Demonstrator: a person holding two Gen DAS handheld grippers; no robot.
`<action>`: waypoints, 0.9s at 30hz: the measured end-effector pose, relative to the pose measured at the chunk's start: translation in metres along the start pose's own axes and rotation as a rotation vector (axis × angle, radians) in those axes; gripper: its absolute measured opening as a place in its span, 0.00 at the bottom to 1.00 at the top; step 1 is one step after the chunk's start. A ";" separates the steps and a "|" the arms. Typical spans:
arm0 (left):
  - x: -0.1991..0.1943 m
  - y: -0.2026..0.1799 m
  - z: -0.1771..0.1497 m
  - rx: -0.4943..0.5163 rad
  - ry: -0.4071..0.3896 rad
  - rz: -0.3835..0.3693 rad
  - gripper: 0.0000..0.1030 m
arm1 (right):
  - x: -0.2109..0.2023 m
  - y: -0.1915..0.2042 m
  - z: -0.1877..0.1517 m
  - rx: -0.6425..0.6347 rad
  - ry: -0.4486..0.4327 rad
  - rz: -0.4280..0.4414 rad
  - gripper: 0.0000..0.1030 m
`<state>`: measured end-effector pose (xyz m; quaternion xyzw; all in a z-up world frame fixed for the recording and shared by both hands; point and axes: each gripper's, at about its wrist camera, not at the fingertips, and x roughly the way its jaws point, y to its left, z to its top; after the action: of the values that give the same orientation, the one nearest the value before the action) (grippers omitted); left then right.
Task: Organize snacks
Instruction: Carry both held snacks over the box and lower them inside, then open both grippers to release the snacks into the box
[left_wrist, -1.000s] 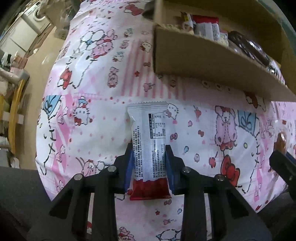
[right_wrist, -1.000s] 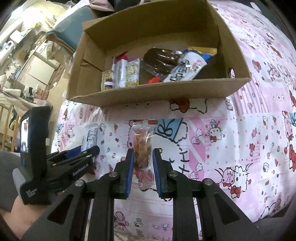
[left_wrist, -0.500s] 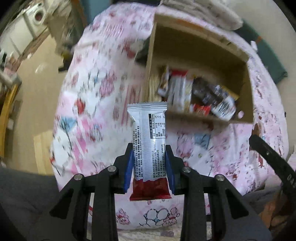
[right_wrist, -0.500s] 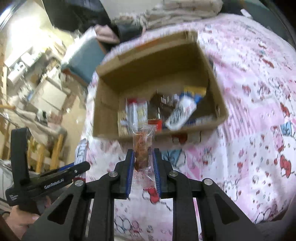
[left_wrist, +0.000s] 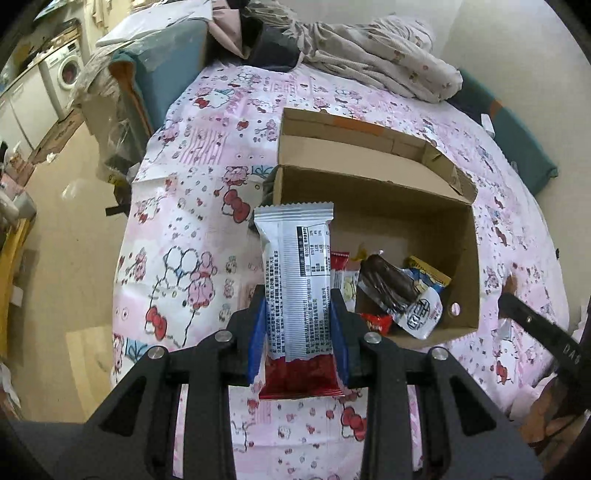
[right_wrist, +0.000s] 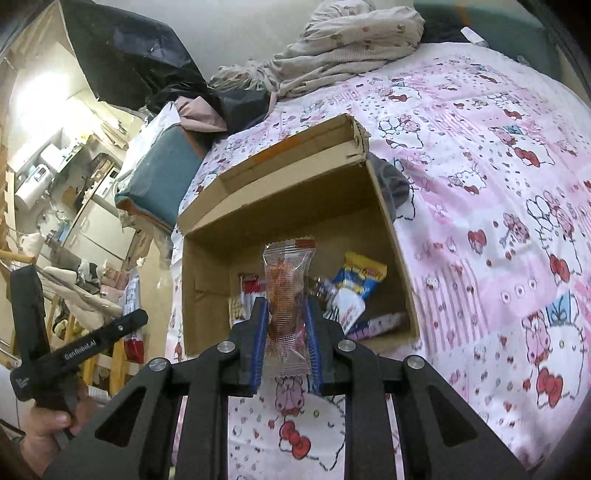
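Both grippers are carrying one snack each toward the cardboard box (left_wrist: 373, 206), which is sitting open on the pink cartoon-print cloth (left_wrist: 192, 206). The left gripper (left_wrist: 298, 328) is pinching a silver-and-red snack bar (left_wrist: 297, 291) by its lower half, jaws closed narrow on the wrapper, so the longer upper part is standing free in front of the camera and can go into the box first. The right gripper (right_wrist: 284, 336) is doing the same with a clear-wrapped orange snack (right_wrist: 286, 295), its blue pads (right_wrist: 258, 339) pressing the thin packet from both sides. This packet looks soft, so I judge that a grip low on it is keeping it upright. In the box several snacks are already lying together at the near wall — a dark chocolate-coloured pack (left_wrist: 388, 284), a blue-and-yellow one (right_wrist: 354, 288) and some red-and-white ones (left_wrist: 338, 269) — so the new pieces probably belong beside them. Compared with one second ago, when both snacks were being held low over the cloth and only the box's side was showing, the grippers are now standing higher and are looking down into the box from above. The grips themselves are not changing. The release is not yet done; I think lowering over the free floor comes next.
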<state>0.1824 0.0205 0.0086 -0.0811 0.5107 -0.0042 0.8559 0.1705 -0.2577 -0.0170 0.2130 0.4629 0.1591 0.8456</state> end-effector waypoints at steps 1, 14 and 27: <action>0.006 -0.002 0.003 0.008 0.003 -0.001 0.27 | 0.005 -0.001 0.004 -0.002 0.008 -0.001 0.21; 0.070 -0.004 0.001 0.010 0.074 -0.031 0.27 | 0.076 -0.005 -0.015 -0.058 0.103 -0.073 0.21; 0.075 -0.026 -0.008 0.102 0.074 -0.045 0.42 | 0.085 -0.008 -0.011 -0.038 0.163 -0.032 0.49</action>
<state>0.2131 -0.0135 -0.0570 -0.0487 0.5392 -0.0523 0.8392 0.2060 -0.2224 -0.0875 0.1760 0.5303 0.1712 0.8115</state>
